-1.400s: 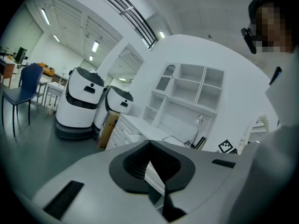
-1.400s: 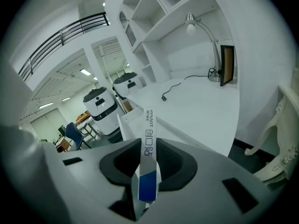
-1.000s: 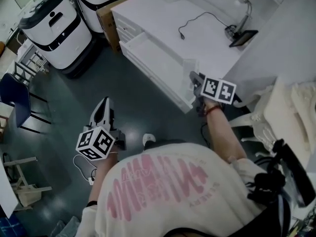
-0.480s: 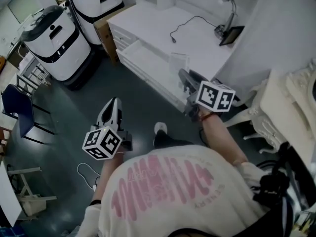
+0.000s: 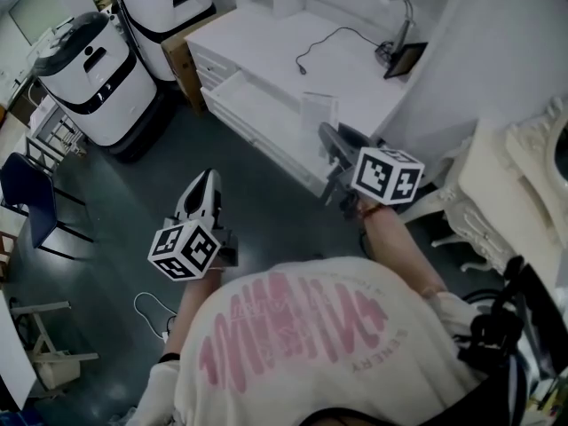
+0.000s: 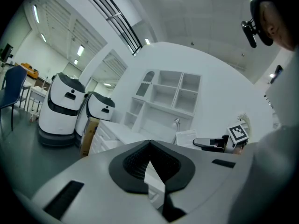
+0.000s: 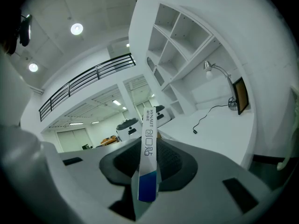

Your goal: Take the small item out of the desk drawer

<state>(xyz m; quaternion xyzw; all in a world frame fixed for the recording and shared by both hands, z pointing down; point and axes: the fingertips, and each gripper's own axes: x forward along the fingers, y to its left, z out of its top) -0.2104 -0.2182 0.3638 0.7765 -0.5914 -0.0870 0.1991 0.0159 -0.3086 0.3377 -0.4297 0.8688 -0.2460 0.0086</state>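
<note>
The white desk's [image 5: 355,69] drawer [image 5: 253,114] stands pulled out, and its inside looks bare. My right gripper [image 5: 330,142] is just off the drawer's near end, shut on a thin white packet [image 5: 319,111]. In the right gripper view the packet [image 7: 148,157] stands upright between the jaws of the right gripper [image 7: 150,141], showing printed letters and a blue lower end. My left gripper [image 5: 202,193] hangs over the dark floor, left of the drawer. Seen in the left gripper view, the left gripper [image 6: 149,143] has its tips together with nothing held. That view also shows the right gripper [image 6: 212,143] with the packet [image 6: 187,136].
Two white wheeled robots [image 5: 89,69] [image 5: 169,3] and a cardboard box [image 5: 177,51] stand left of the desk. A lamp [image 5: 398,3], a small screen [image 5: 404,59] and a cable [image 5: 328,41] sit on the desktop. There is a blue chair [image 5: 31,193] far left and a white ornate chair [image 5: 506,193] at right.
My right gripper has come up and away from the drawer's near corner with the packet in it. The left gripper has barely moved.
</note>
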